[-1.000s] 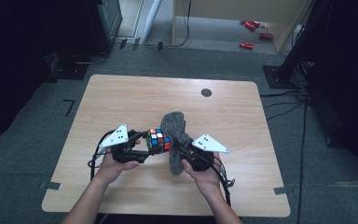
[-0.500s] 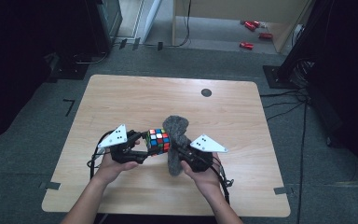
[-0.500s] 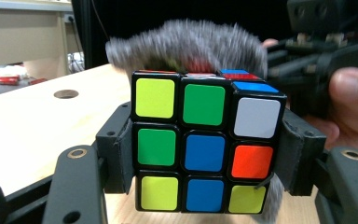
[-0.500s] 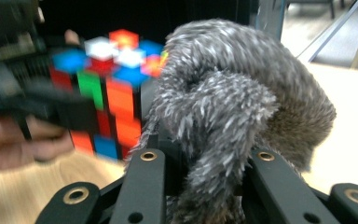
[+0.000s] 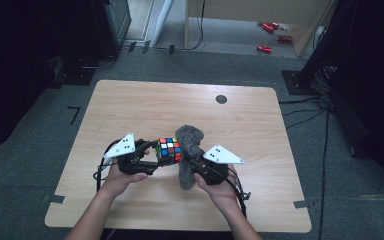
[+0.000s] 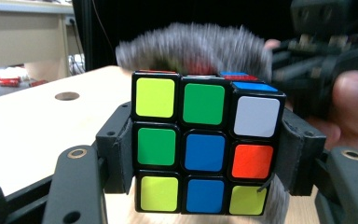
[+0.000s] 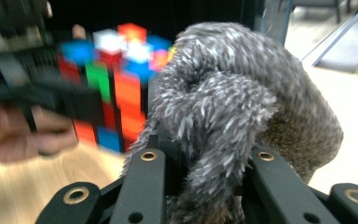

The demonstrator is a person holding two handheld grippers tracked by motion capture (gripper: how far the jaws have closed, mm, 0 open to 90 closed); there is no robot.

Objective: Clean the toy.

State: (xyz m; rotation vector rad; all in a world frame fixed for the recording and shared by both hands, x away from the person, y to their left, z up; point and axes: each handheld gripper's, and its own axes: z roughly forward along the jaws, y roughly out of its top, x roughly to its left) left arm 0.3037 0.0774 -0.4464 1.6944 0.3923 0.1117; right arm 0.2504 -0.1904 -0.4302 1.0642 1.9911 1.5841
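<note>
Light wooden table [image 5: 145, 107] with rounded corners and a dark round grommet [image 5: 221, 99] near its far edge. Grey carpet floor [image 5: 40, 150]. Pale wooden furniture [image 5: 260, 12] at far right, red items [image 5: 270, 35] on the floor beside it. Surroundings dark on both sides.

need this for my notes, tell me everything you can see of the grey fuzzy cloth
The grey fuzzy cloth looks like a soft, shaggy microfibre fabric, mottled grey and white. It is bunched into a thick fold, not spread flat. The right gripper is shut on it, with the bunch rising up past the jaws and one end hanging below the hand. It is held above the table, pressed against the far side of the puzzle cube, which the left gripper clamps by its sides.
</note>
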